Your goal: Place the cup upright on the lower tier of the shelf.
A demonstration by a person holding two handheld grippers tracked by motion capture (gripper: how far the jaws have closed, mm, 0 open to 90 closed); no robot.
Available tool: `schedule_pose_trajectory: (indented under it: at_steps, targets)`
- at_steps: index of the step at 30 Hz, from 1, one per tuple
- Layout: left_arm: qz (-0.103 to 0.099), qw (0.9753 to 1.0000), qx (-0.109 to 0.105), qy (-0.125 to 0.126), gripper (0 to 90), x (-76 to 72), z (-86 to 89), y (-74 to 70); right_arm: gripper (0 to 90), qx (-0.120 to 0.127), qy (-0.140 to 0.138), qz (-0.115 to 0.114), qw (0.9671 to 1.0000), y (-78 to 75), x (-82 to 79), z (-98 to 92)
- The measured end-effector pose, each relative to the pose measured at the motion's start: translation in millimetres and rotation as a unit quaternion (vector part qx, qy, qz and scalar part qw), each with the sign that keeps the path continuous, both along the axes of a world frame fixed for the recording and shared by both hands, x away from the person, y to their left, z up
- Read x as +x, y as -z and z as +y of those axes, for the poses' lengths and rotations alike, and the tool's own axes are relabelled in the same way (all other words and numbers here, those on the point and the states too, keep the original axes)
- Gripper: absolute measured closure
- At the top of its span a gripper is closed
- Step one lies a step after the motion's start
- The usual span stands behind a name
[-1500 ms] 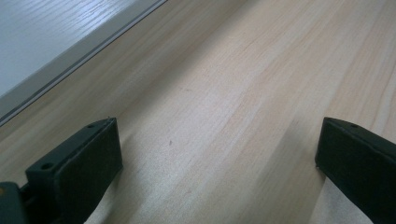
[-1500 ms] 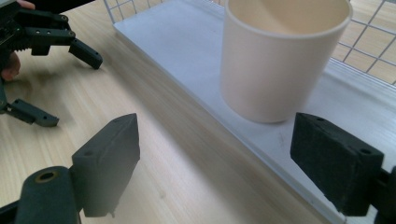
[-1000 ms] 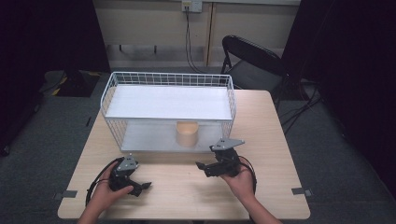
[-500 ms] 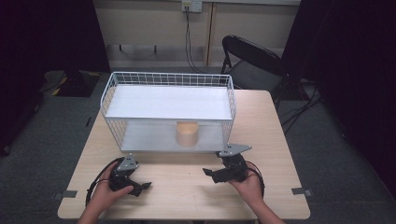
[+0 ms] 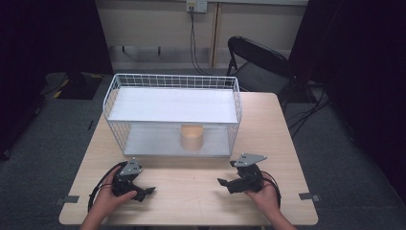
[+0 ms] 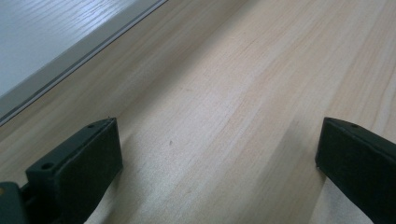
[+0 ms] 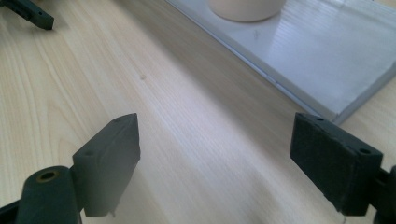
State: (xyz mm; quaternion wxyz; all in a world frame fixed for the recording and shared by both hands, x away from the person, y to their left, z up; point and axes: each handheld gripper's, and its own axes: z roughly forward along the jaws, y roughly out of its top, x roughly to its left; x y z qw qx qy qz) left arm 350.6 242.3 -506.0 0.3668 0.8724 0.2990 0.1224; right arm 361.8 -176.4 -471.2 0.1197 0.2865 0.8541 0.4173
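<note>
High view, table: a light wooden table (image 5: 191, 191) carries a white wire basket (image 5: 172, 81) with a white shelf across its top and a white base board below.
Cup: a tan cup (image 5: 192, 137) stands upright on the base board inside the basket, under the shelf, somewhat right of the middle and close to the front wire wall.
Left gripper: the left gripper (image 5: 146, 191) rests low over the table near the front left, held in the person's left hand (image 5: 107, 201), well apart from the basket; its cable loops beside the hand.
Left jaws: wide open in the left gripper view, with bare wood between them and nothing held; the edge of the base board runs across the upper left corner.
Right gripper: the right gripper (image 5: 225, 183) sits near the front right of the table in the right hand (image 5: 263, 196), pointing left, in front of the basket's right end.
Right jaws: spread wide in the right gripper view, empty, over bare wood; the cup's foot (image 7: 246, 8) shows at the top on the base board (image 7: 327, 56).
</note>
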Motion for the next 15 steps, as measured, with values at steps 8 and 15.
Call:
schedule_pose_trajectory:
  at_steps: [8, 15]
  targets:
    - [0.0, 1.0, 0.0, -0.001, 0.0, -0.2, 0.0, 0.0, 15.8, -0.009, -0.012, -0.003, 0.9999, 14.0, -3.8, -6.4]
    - [0.0, 1.0, 0.0, -0.001, 0.0, -0.2, 0.0, -0.1, 15.7, -0.029, -0.021, 0.0, 0.9994, 25.0, -6.7, -2.8]
